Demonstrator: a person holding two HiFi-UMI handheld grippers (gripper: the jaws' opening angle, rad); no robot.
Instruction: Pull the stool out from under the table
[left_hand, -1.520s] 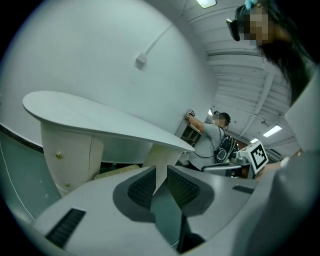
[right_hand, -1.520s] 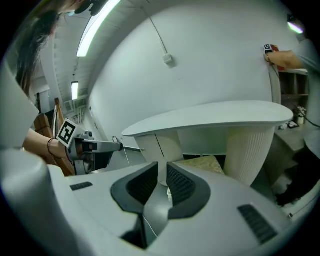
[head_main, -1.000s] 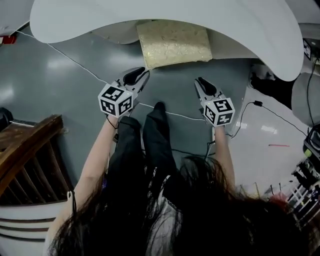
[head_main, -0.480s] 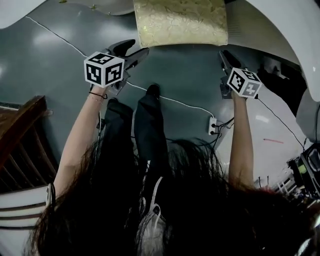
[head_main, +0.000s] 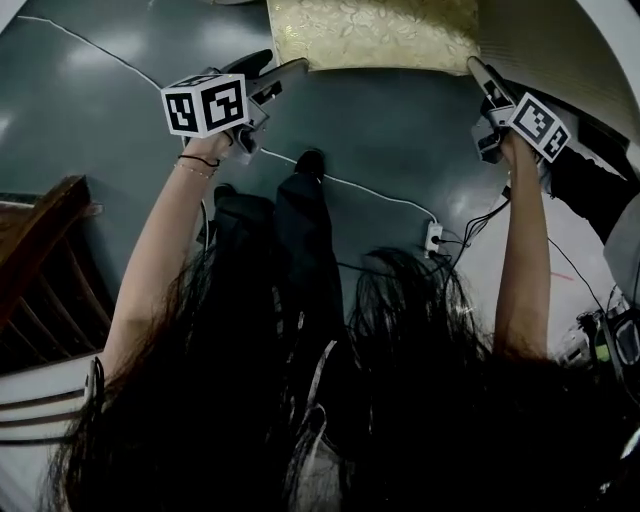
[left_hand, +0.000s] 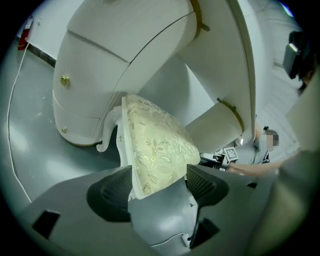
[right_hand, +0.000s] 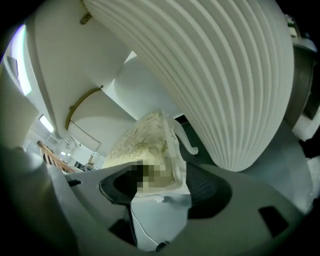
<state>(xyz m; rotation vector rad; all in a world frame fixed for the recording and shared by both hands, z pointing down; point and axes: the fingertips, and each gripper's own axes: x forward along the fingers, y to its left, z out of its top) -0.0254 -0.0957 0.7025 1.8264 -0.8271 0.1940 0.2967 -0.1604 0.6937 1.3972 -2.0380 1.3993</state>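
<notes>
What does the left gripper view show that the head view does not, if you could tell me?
Only the left gripper view shows the stool's curved white leg, the table pedestal with its gold knobs, and the cushion corner sitting between the left gripper's opening jaws. Only the head view shows the person's legs, the wooden chair and the power strip. Both show the gold-patterned cushion and the grey floor.
</notes>
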